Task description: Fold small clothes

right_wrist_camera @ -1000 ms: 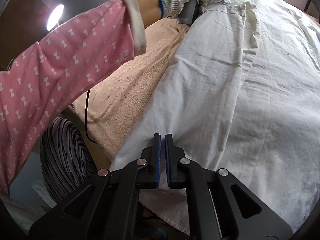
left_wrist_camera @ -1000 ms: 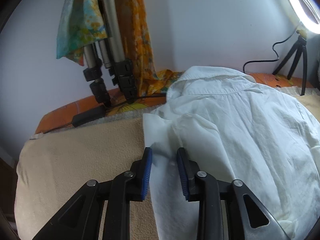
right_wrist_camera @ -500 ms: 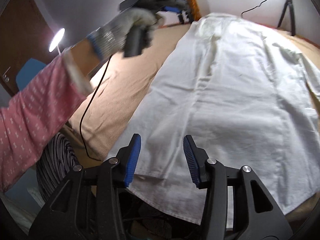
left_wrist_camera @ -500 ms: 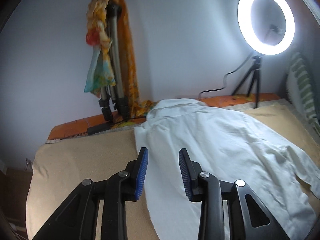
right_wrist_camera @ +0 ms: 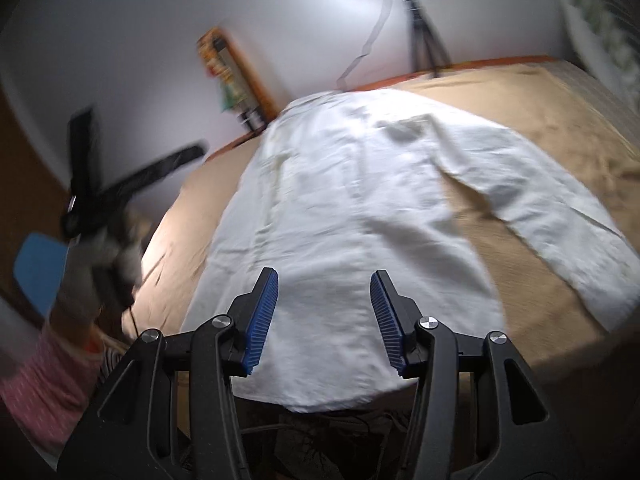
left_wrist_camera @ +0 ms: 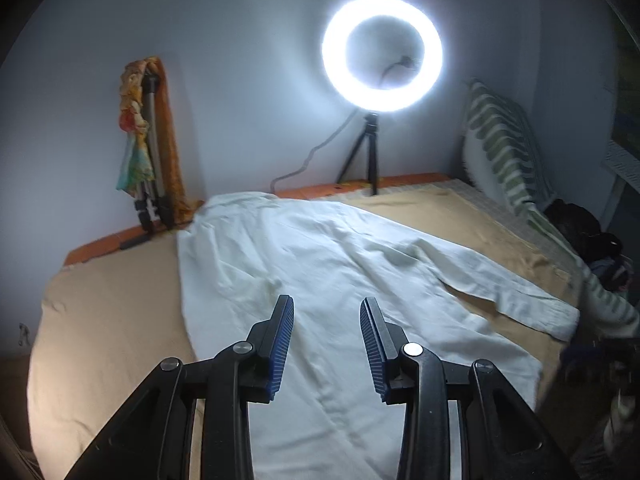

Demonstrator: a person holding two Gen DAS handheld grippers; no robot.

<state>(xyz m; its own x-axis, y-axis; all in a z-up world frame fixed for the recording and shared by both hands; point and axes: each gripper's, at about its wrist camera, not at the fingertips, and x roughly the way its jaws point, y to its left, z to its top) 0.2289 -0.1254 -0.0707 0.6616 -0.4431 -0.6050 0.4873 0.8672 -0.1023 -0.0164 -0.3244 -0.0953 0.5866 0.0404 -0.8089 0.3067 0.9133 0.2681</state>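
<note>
A white long-sleeved shirt (left_wrist_camera: 320,272) lies spread flat on a tan blanket (left_wrist_camera: 108,320), collar toward the far wall, one sleeve stretched out to the right (left_wrist_camera: 516,300). It also shows in the right wrist view (right_wrist_camera: 360,200), with its hem at the bed's near edge. My left gripper (left_wrist_camera: 326,344) is open and empty, raised above the shirt's lower body. My right gripper (right_wrist_camera: 324,312) is open and empty above the hem. The left gripper also appears blurred at the left of the right wrist view (right_wrist_camera: 120,192).
A lit ring light on a small tripod (left_wrist_camera: 382,52) stands at the back wall. A folded tripod draped with a colourful scarf (left_wrist_camera: 148,148) leans at the back left. A striped pillow (left_wrist_camera: 504,144) and dark clothes (left_wrist_camera: 592,248) lie at the right.
Both grippers have let go of the shirt, opened and pulled back and up. The right gripper was shut on the hem a second ago. The shirt now lies flat.
</note>
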